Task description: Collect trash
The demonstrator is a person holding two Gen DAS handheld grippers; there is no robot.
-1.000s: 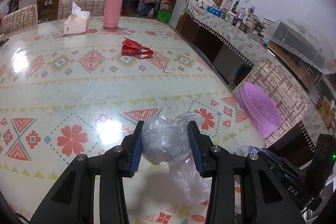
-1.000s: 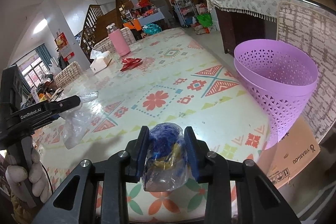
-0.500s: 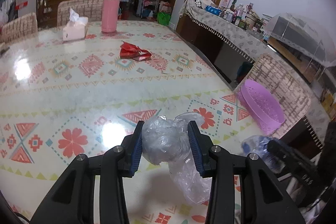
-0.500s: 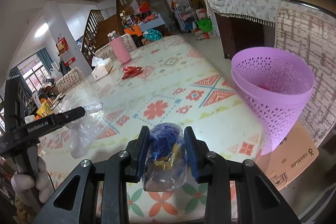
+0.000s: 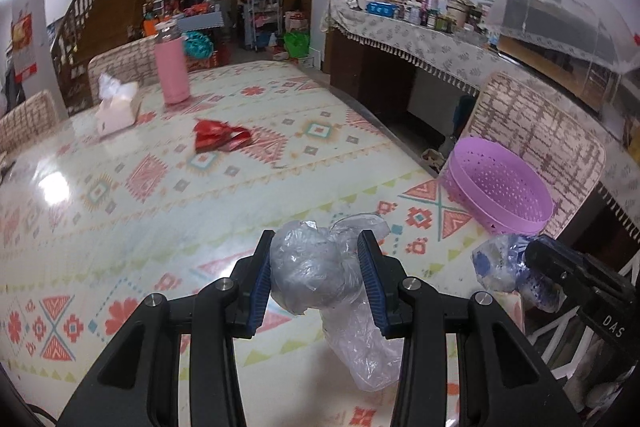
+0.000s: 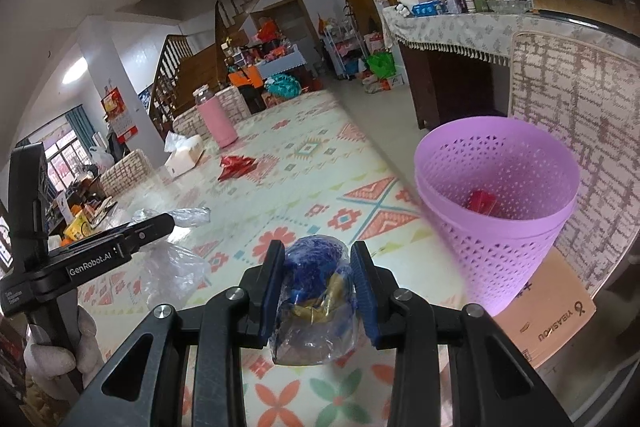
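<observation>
My left gripper [image 5: 316, 271] is shut on a crumpled clear plastic bag [image 5: 308, 267] and holds it above the patterned table [image 5: 160, 195]. My right gripper [image 6: 318, 281] is shut on a blue and gold wrapper in clear plastic [image 6: 316, 291], above the table's near edge. The right gripper and its wrapper also show in the left wrist view [image 5: 504, 267]. A purple perforated basket [image 6: 496, 211] stands off the table's right edge, to the right of my right gripper, with a red item [image 6: 482, 202] inside. A red crumpled wrapper [image 5: 218, 137] lies further back on the table.
A pink bottle [image 5: 171, 75] and a tissue box [image 5: 116, 109] stand at the table's far side. Woven chairs [image 6: 572, 99] surround the table. A cardboard box [image 6: 548, 315] sits under the basket. A sideboard with bottles [image 5: 420, 27] lines the right wall.
Both grippers have risen and moved toward the purple basket, each keeping hold of its trash. The basket's inside with a red item now shows in the right wrist view.
</observation>
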